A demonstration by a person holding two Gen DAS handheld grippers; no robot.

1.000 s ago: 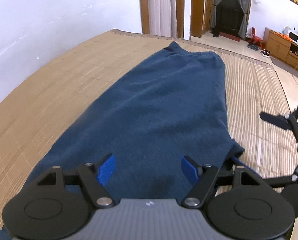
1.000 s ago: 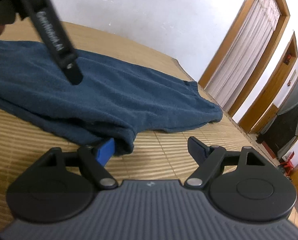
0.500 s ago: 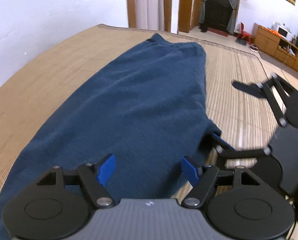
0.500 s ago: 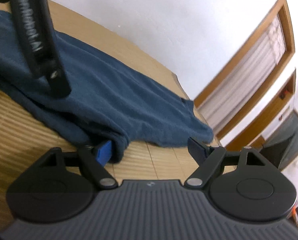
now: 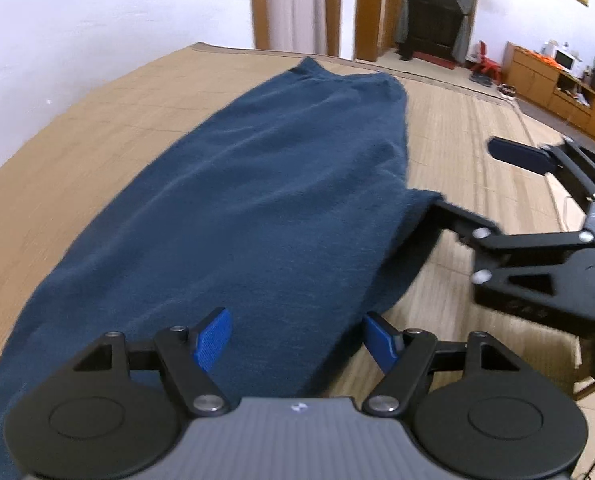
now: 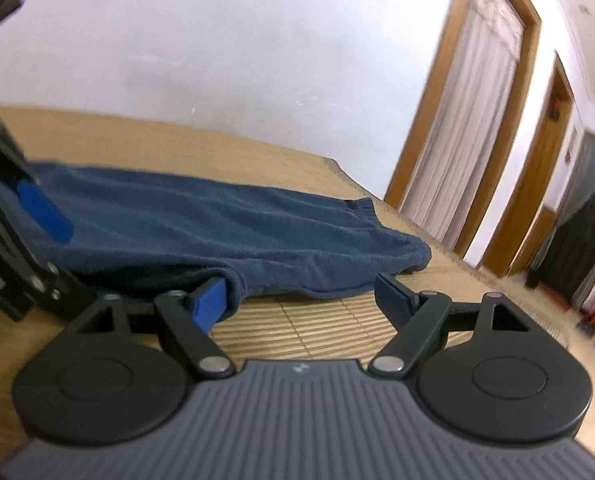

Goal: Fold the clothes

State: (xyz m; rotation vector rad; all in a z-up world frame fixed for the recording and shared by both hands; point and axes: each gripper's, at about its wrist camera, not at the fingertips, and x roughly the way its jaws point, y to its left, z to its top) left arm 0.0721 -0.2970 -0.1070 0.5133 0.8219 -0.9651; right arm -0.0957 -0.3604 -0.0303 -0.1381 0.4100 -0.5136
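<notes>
A dark blue garment [image 5: 257, 184] lies lengthwise on a woven bamboo mat [image 5: 77, 152]. My left gripper [image 5: 297, 334] hovers open just above the garment's near end, blue pads apart with nothing between them. In the left wrist view my right gripper [image 5: 467, 178] comes in from the right, open, with its lower finger slid under the garment's right edge. In the right wrist view the right gripper [image 6: 301, 294] is open. Its left fingertip is covered by a fold of the garment [image 6: 237, 232], and its right finger is bare over the mat [image 6: 297, 328]. The left gripper's blue pad [image 6: 43, 210] shows at the left.
A white wall [image 5: 97, 20] runs along the mat's far side. Doorways with curtains [image 5: 297, 4] stand beyond the mat's far end. A wooden cabinet [image 5: 553, 84] with appliances lines the far right wall. The mat's right edge [image 5: 533, 128] drops to a tiled floor.
The right gripper has rolled and come in closer, and its finger now lifts the garment's side edge. The left gripper has shifted slightly along the cloth and stays open.
</notes>
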